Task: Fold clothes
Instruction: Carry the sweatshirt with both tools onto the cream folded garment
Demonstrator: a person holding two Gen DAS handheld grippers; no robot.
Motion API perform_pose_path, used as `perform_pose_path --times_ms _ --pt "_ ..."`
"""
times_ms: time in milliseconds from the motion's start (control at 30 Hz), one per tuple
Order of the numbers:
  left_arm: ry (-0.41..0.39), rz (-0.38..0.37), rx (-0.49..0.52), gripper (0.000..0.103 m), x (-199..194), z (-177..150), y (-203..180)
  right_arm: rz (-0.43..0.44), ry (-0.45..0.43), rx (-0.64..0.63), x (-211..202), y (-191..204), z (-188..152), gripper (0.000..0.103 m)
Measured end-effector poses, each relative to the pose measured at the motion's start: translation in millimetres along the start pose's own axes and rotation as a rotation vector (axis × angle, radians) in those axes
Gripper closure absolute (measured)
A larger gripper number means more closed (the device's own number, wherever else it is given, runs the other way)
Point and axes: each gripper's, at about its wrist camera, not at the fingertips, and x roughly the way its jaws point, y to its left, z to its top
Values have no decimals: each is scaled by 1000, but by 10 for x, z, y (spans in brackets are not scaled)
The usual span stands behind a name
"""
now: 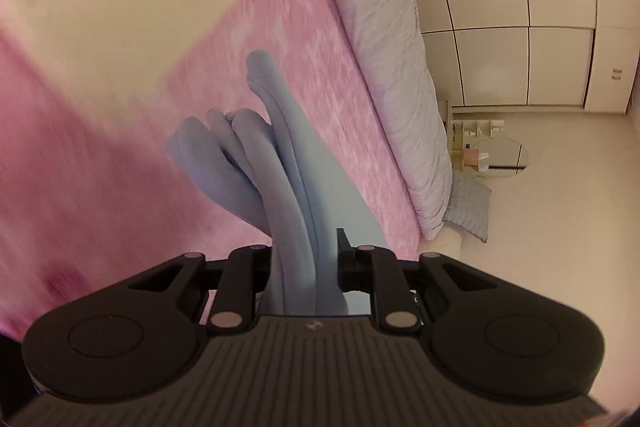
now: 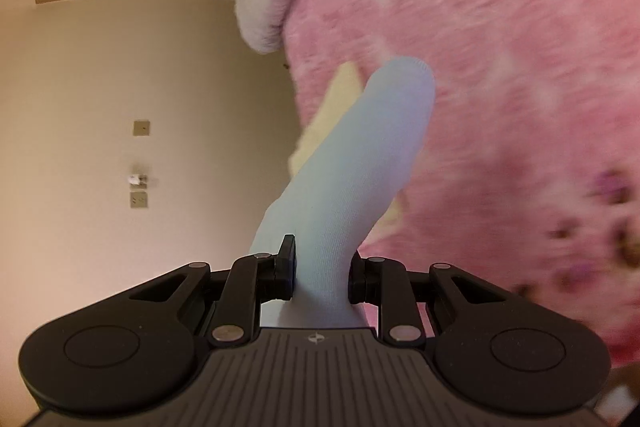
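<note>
Left gripper point(image 1: 306, 263) clamped on bunched folds of light blue garment point(image 1: 280, 163), lifted above pink bedspread point(image 1: 304, 27). Right gripper point(image 2: 322, 269) pinches same blue fabric point(image 2: 360, 155) near bed's edge. Cream patch point(image 1: 100, 7) on spread, blurred.

matte black grippers point(image 1: 304, 259), ribbed grey bases, silver pivot pins.
</note>
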Motion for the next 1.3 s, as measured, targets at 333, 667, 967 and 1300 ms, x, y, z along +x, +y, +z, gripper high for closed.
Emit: perform_pose_path --times_ms 333,667,967,1300 --pt "-91 -47 140 87 -589 1766 120 76 -85 -141 1431 854 536 79" --pt "2 138 112 84 178 2354 1313 -77 -72 -35 2592 -108 774 62" --pt "8 112 9 80 199 2295 1829 -189 -75 36 2406 -374 647 41" --pt "-41 118 158 89 -118 2085 1735 -338 -81 -305 2506 47 490 80"
